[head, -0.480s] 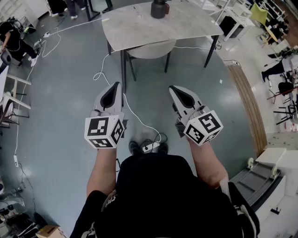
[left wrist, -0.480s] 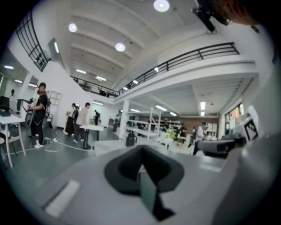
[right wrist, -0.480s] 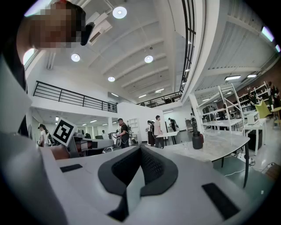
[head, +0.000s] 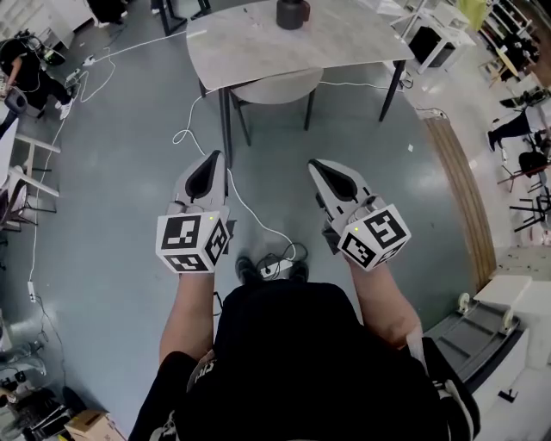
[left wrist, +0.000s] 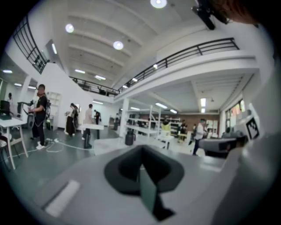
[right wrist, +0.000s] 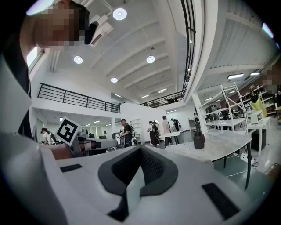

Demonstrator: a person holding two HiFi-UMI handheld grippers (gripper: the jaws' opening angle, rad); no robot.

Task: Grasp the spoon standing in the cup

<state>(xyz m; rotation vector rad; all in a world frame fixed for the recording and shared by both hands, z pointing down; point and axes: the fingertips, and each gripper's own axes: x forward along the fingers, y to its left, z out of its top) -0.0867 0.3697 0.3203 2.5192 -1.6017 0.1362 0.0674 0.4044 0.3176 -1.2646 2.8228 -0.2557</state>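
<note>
cup: on far tabletop, well ahead; spoon too small to make out | left gripper, right gripper: closed, empty, over floor | risk: reaching in closed, tipping cup

table: stone-look, matt | floor: smooth, slight sheen | cup: matt

I take this for a large open lab or workshop hall, though the far end is blurred. It has a grey poured floor with loose cables, white shelving racks, work tables, a railed mezzanine, round ceiling lights, and people standing about.
</note>
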